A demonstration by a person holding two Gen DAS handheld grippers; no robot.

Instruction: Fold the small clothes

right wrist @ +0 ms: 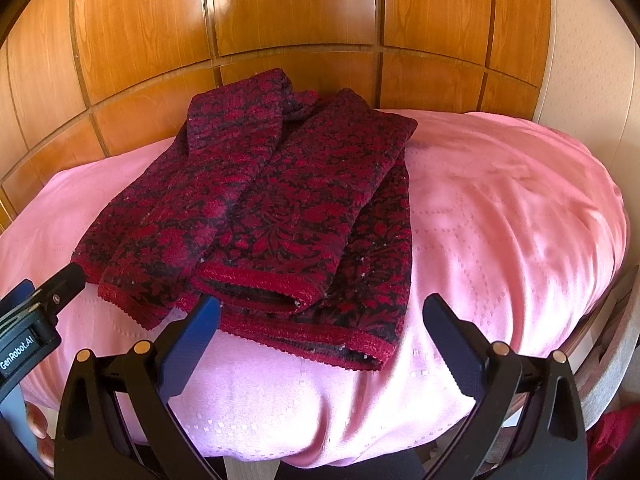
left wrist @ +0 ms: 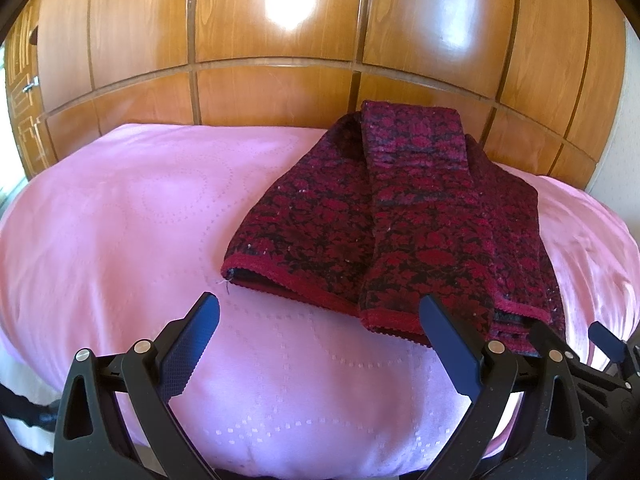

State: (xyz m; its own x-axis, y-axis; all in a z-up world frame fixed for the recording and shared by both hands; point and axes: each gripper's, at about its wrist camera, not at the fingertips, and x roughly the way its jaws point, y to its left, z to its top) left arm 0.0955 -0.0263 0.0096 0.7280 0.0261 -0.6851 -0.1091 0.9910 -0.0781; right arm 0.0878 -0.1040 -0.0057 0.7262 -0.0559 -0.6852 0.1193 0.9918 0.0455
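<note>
A dark red and black floral knitted garment (left wrist: 404,232) lies on a pink cloth (left wrist: 132,208), both sleeves folded over its body, hem towards me. In the right wrist view the garment (right wrist: 280,208) fills the middle left. My left gripper (left wrist: 320,304) stands open just in front of the hem, its right finger (left wrist: 448,332) over the hem's edge, nothing between its fingers. My right gripper (right wrist: 322,304) is open too, low at the hem's right part, holding nothing. The left gripper's tip (right wrist: 68,280) shows at the left edge of the right wrist view, beside the garment's left corner.
The pink cloth (right wrist: 500,208) covers a rounded table. A glossy wooden panelled wall (left wrist: 280,40) rises right behind it. A chair frame (right wrist: 608,360) and something red (right wrist: 616,432) sit low at the right. The right gripper's tip (left wrist: 608,340) shows at the right edge.
</note>
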